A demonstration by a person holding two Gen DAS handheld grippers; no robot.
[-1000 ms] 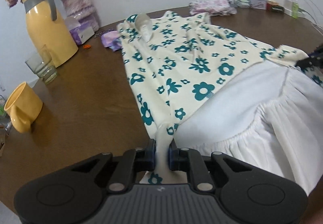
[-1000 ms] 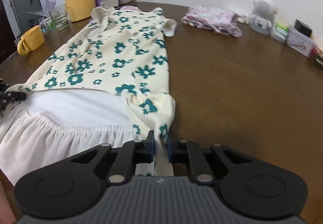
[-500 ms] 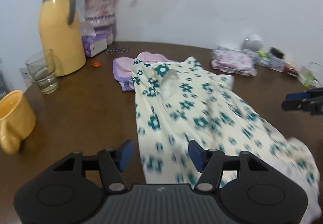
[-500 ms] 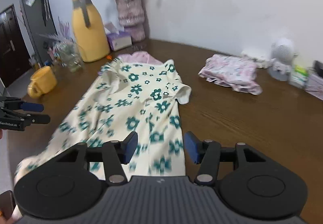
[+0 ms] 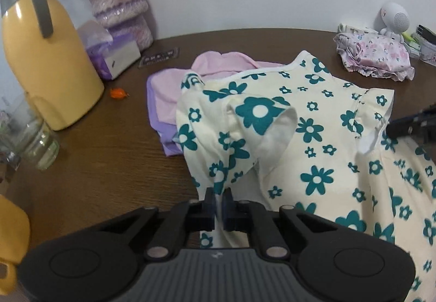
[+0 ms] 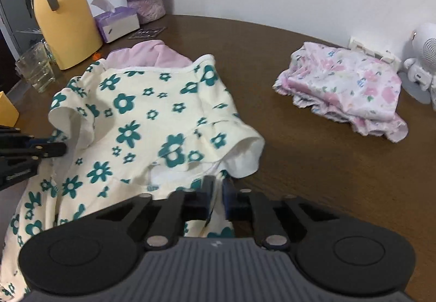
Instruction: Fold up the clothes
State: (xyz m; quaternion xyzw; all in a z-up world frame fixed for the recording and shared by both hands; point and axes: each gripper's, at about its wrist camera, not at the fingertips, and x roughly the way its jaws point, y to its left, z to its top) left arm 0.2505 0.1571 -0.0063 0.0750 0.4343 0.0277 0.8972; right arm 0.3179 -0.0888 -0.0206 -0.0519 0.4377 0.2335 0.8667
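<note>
A cream dress with teal flowers lies on the brown table, its top end with the two short sleeves towards the wall. My left gripper is shut on the dress's left side edge, just below the left sleeve. My right gripper is shut on the right side edge, below the right sleeve. Each view shows the other gripper at its edge: the right gripper and the left gripper. The same dress fills the lower left of the right wrist view.
A pink and purple garment lies under the dress's neckline. A folded pink floral garment sits to the right, beside a white gadget. On the left stand a yellow thermos, a glass, a tissue box, a fuzzy vase and a yellow mug.
Both grippers let go of the hem, opened, travelled forward over the dress to its sleeve end and shut on its side edges. The white lining no longer shows.
</note>
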